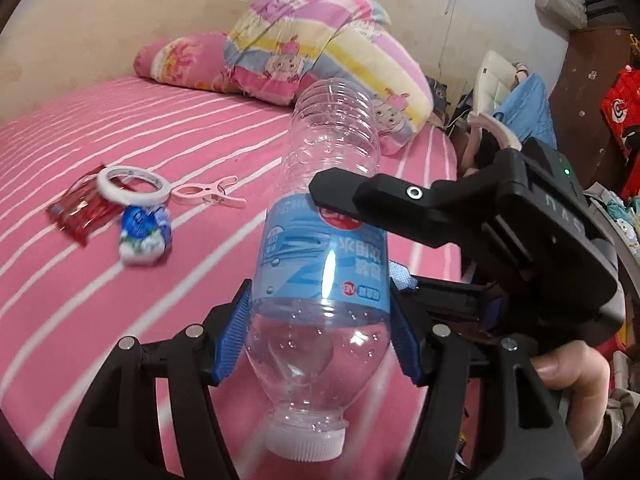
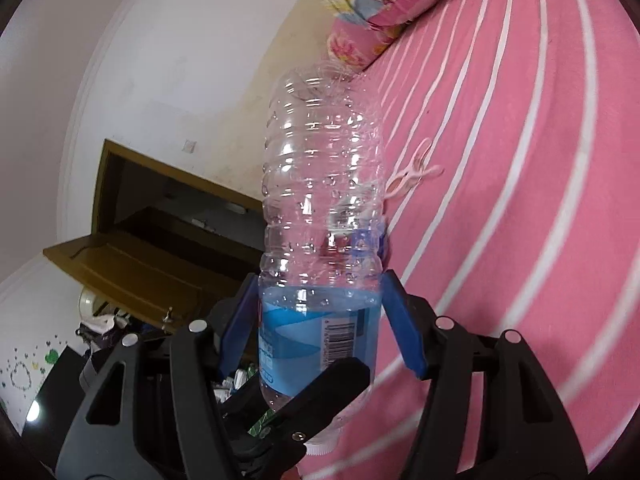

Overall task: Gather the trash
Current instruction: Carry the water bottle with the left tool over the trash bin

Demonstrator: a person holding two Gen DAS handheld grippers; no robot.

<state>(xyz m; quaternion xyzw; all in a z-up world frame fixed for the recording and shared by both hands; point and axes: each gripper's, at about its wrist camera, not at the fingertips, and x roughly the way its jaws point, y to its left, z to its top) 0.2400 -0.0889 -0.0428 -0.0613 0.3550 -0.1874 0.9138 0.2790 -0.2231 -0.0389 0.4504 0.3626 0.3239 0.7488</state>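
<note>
Pink striped bed (image 1: 120,128) | clear ribbed plastic bottle (image 1: 324,240), empty, cap toward me, above the bed | my left gripper (image 1: 320,328) and right gripper (image 2: 320,320) both pinch it | crumpled wrappers (image 1: 100,216), tape roll (image 1: 132,184) nearby

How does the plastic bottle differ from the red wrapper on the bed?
The bottle is clear, rigid and tall; the red wrapper is opaque and flat. The bottle is off the bed with both grippers' jaws on it, cap toward the left camera; the wrapper lies on the bed, partly under a tape roll. Both look like trash.
</note>
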